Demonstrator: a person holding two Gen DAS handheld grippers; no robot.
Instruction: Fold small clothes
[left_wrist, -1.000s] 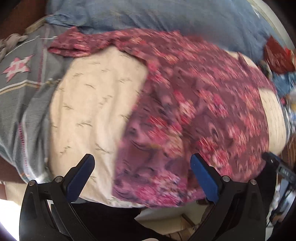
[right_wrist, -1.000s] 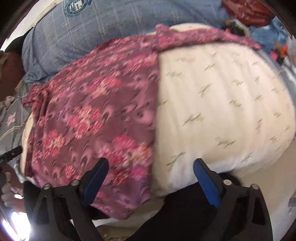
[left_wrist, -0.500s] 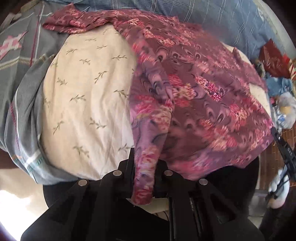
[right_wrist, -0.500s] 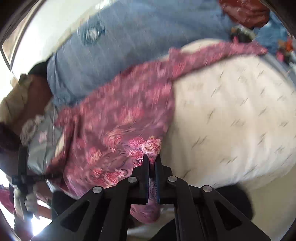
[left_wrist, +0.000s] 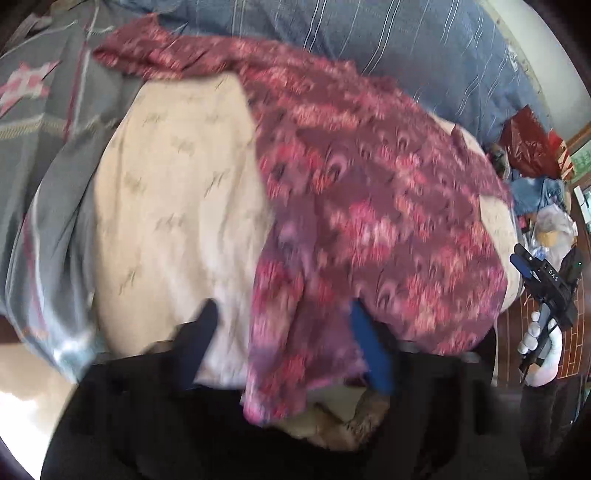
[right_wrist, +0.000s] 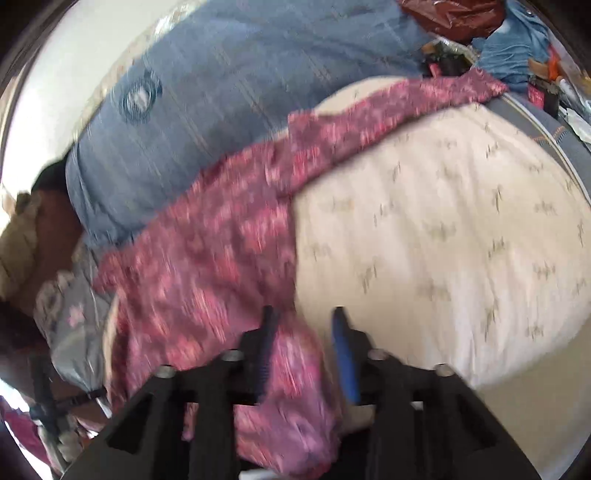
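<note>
A maroon floral garment (left_wrist: 369, 192) lies spread over a cream sprig-print cushion (left_wrist: 177, 192). My left gripper (left_wrist: 286, 332) hangs over the garment's near hem. Its jaws are opening wide and a fold of the hem droops between them, free of the pads. In the right wrist view the garment (right_wrist: 207, 251) covers the cushion's (right_wrist: 443, 240) left part. The jaws of my right gripper (right_wrist: 304, 332) are opening too, with the bunched hem between the fingers and loose. The left wrist view also shows the right gripper (left_wrist: 543, 280) at the far right, held by a white-gloved hand (left_wrist: 539, 347).
A blue striped quilt (left_wrist: 388, 48) lies behind the cushion. A grey blanket with a pink star (left_wrist: 33, 96) sits to the left. Red and blue clutter (left_wrist: 532, 155) is piled at the far right. Below the cushion's near edge is floor (right_wrist: 535, 417).
Both grippers went from open to shut on the garment's near hem, and now their jaws stand apart again. The hem was drawn up and bunched, and both cameras rose.
</note>
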